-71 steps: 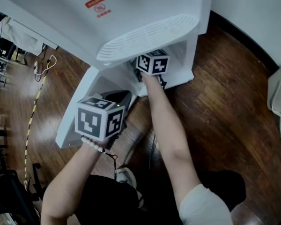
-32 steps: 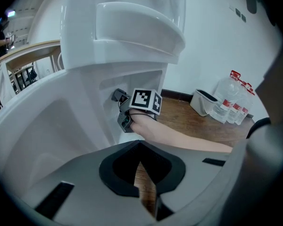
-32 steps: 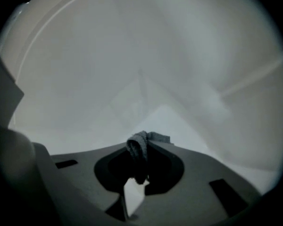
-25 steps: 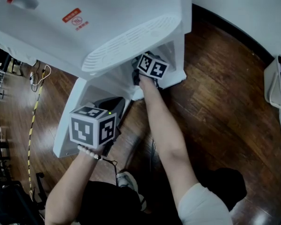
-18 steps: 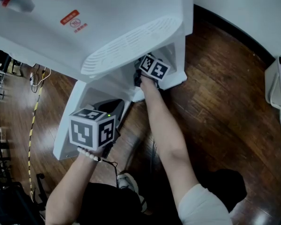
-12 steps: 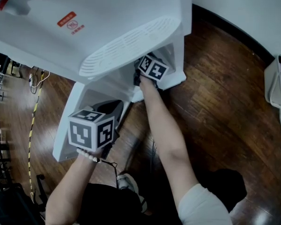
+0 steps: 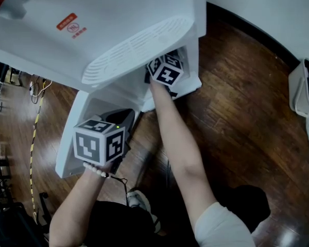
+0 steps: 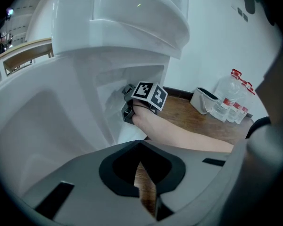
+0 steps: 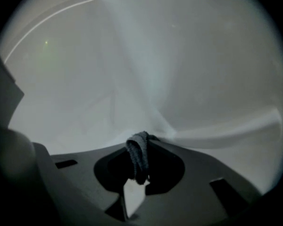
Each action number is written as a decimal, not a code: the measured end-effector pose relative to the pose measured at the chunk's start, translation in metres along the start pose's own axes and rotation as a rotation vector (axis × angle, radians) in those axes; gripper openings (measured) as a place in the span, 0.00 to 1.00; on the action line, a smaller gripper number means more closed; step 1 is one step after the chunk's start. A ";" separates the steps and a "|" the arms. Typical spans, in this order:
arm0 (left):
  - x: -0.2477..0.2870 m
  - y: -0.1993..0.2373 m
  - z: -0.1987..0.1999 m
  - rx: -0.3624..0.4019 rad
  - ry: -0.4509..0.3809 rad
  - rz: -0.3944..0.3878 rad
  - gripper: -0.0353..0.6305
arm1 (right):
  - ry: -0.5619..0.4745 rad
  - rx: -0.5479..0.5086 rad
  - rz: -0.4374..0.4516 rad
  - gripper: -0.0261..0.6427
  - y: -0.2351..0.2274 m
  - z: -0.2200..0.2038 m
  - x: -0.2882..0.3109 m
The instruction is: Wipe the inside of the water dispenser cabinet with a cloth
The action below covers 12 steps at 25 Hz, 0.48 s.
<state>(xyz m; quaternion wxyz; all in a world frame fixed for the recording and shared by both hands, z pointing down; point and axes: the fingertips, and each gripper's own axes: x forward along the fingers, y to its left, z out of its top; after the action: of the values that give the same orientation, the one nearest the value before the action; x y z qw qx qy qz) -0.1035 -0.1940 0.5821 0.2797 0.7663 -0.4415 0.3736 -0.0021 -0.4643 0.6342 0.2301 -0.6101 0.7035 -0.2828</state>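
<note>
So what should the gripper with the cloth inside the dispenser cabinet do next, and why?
Probably slide the right gripper sideways along the cabinet's white inner wall. Its jaws are shut on a fold of grey cloth right up at that wall, near a corner seam, so a short stroke should wipe it. The left gripper hangs outside, jaws together, empty.

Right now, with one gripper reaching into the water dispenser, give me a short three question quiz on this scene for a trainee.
1. True or false: the left gripper is outside the cabinet, jaws together on nothing.
2. Where is the right gripper? A: inside the cabinet. B: on the wooden floor. C: on top of the dispenser.
3. Fill in: the right gripper's jaws pinch a grey ___.

Key
1. True.
2. A.
3. cloth.
</note>
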 end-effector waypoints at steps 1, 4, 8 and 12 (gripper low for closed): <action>0.000 0.000 0.000 0.000 0.001 0.001 0.05 | 0.014 0.010 -0.008 0.10 -0.002 -0.003 0.001; -0.001 0.001 0.000 0.000 0.000 0.006 0.05 | 0.067 0.086 -0.045 0.10 -0.017 -0.016 0.002; -0.004 0.004 -0.001 -0.008 -0.002 0.010 0.05 | 0.125 0.238 -0.133 0.10 -0.056 -0.043 -0.004; -0.005 0.000 0.001 0.000 -0.005 0.003 0.05 | 0.152 0.293 -0.200 0.10 -0.080 -0.061 -0.014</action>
<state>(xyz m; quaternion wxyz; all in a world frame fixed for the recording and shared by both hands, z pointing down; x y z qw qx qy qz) -0.1050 -0.1924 0.5774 0.2779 0.7667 -0.4433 0.3720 0.0174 -0.4508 0.7330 0.2332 -0.6138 0.6060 -0.4490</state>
